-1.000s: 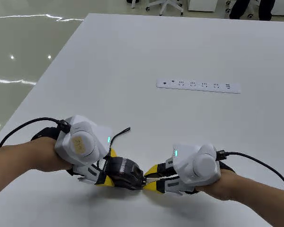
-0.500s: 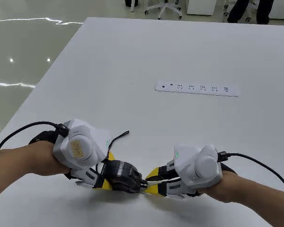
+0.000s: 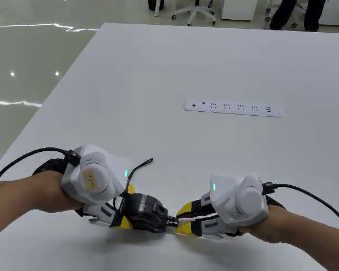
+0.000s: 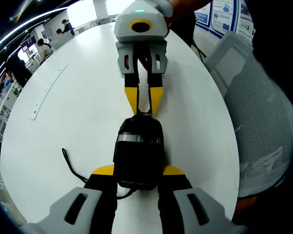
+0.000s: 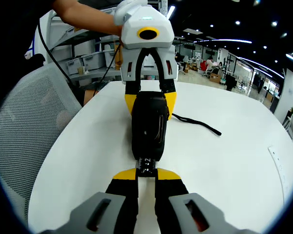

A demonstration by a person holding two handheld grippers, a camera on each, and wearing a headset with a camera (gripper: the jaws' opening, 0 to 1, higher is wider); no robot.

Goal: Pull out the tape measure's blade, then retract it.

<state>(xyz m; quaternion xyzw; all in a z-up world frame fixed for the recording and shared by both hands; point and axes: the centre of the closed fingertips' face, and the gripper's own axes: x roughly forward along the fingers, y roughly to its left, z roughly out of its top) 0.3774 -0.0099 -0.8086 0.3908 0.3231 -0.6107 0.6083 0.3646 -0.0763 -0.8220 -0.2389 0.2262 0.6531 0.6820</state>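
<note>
A black tape measure [image 3: 145,212] lies on the white table [image 3: 175,68] near its front edge, held between the yellow jaws of my left gripper [image 3: 123,210], which is shut on its case [image 4: 138,153]. Opposite it, my right gripper [image 3: 178,221] is shut on the blade's end hook [image 5: 146,166] at the case mouth [image 4: 142,114]. The two grippers face each other tip to tip. The case [image 5: 149,122] fills the space between them, and almost no blade shows. A black wrist strap [image 3: 140,166] trails from the case across the table [image 5: 195,122].
A white power strip [image 3: 234,107] lies further back on the table, right of centre. Black cables [image 3: 305,192] run from both grippers. Office chairs [image 3: 195,7] stand beyond the far edge. A mesh chair [image 4: 263,122] sits close behind the near edge.
Both grippers and the tape measure sit slightly lower in the picture; the power strip has shifted too, so the head camera moved. The grips look unchanged.
</note>
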